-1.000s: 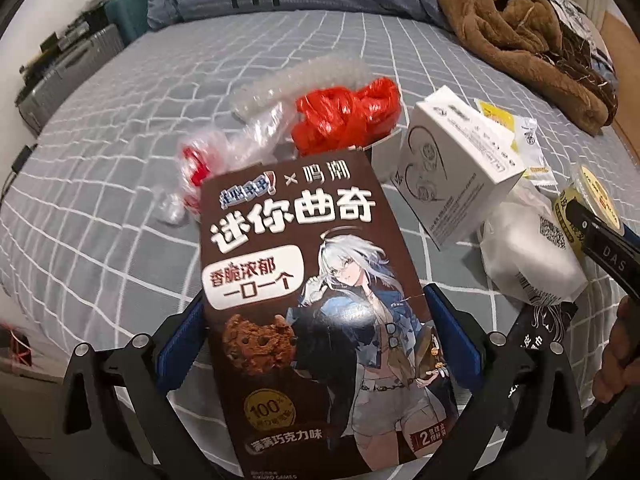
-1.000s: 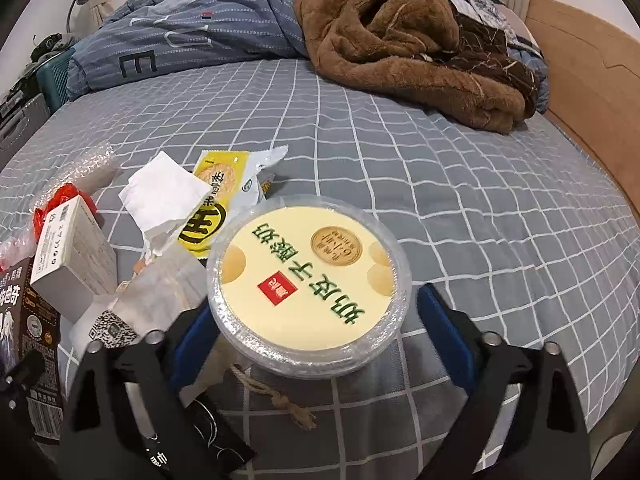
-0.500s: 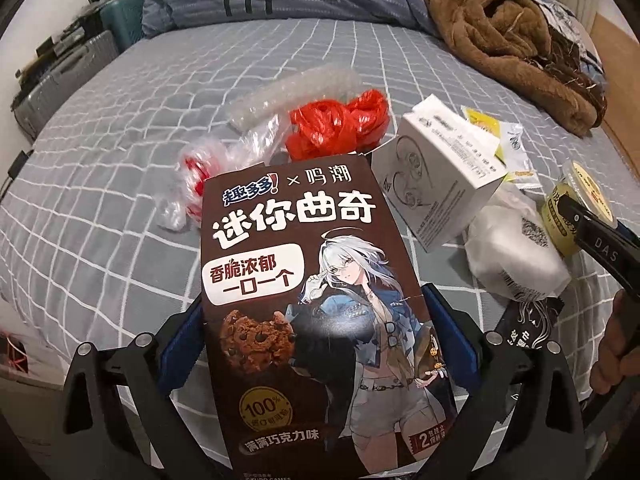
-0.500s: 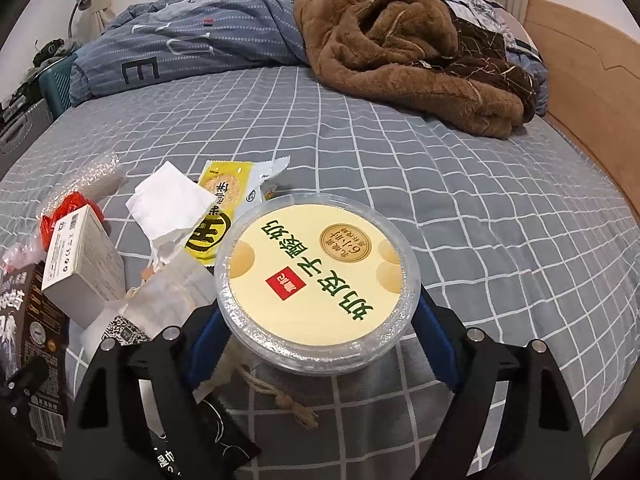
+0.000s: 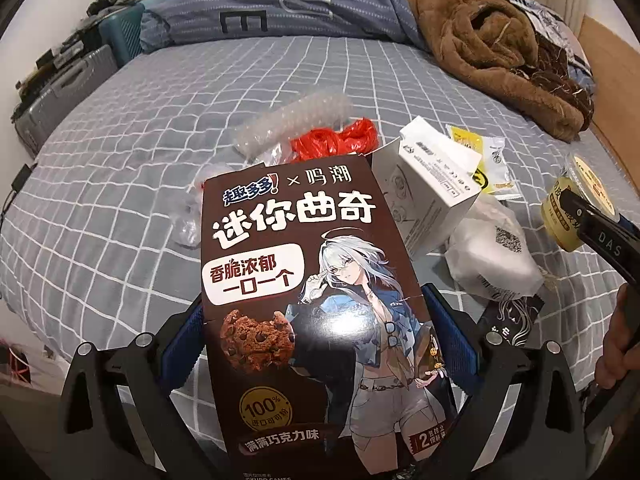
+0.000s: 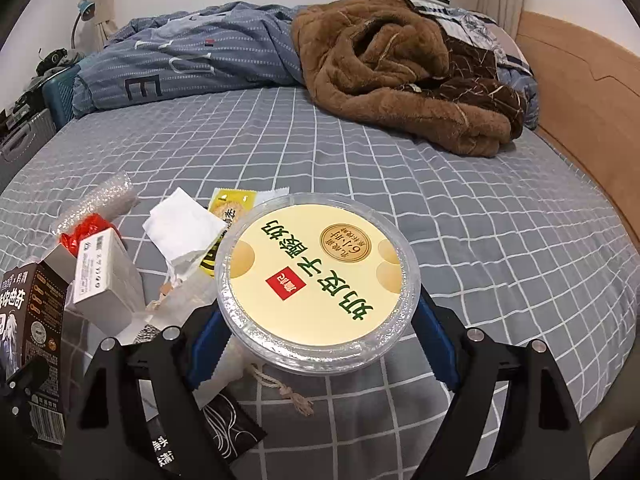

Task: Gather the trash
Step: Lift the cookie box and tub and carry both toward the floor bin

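Observation:
My left gripper (image 5: 316, 344) is shut on a brown cookie box (image 5: 312, 292) and holds it above the bed. My right gripper (image 6: 316, 328) is shut on a round yellow-lidded yogurt cup (image 6: 316, 276), lifted off the bed; the cup also shows in the left wrist view (image 5: 576, 204). Other trash lies on the grey checked bedsheet (image 5: 120, 200): a white carton (image 5: 432, 184), a red plastic bag (image 5: 336, 140), bubble wrap (image 5: 292, 124), a white paper bag (image 5: 492, 256), a yellow wrapper (image 5: 476, 152) and a black sachet (image 6: 228, 428).
A brown fleece blanket (image 6: 400, 76) and a blue striped duvet (image 6: 200, 56) lie at the far side of the bed. A wooden headboard (image 6: 580, 96) stands on the right. Suitcases (image 5: 60, 88) stand left of the bed.
Both grippers have risen and drawn back with the cookie box and the yogurt cup. The right gripper's jaws closed in on the cup. The trash pile looks farther below.

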`<state>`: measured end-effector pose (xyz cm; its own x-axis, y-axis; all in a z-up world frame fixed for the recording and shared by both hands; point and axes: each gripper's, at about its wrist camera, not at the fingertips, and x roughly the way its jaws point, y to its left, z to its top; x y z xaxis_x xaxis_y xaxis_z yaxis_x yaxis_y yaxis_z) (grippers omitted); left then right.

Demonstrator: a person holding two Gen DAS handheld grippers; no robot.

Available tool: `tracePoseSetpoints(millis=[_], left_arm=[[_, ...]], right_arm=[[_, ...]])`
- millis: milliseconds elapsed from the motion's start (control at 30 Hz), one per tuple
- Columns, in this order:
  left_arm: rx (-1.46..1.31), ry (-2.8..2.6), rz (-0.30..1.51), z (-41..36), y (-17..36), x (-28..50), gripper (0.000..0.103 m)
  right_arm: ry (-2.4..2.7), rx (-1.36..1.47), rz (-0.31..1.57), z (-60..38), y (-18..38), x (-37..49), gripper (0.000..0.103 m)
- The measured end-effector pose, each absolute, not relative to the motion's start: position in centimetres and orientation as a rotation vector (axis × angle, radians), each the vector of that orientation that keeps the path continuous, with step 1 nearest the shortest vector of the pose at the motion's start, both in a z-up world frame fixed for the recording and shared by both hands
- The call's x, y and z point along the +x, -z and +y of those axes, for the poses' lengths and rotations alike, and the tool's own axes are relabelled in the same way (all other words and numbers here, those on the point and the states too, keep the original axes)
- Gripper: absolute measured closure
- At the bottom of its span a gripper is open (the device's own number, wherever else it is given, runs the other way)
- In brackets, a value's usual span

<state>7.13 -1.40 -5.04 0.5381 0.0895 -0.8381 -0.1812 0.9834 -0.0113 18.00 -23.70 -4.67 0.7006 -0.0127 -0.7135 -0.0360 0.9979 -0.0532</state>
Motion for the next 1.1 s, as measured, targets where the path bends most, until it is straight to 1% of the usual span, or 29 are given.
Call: tracePoseSetpoints(millis=[1100], left_arm=[[-0.096,-0.109,0.913,0.4,0.9,3.2,0.007]], right_arm=[[-0.028,-0.046,0.717,-23.6,0.1,11.0,0.024]])
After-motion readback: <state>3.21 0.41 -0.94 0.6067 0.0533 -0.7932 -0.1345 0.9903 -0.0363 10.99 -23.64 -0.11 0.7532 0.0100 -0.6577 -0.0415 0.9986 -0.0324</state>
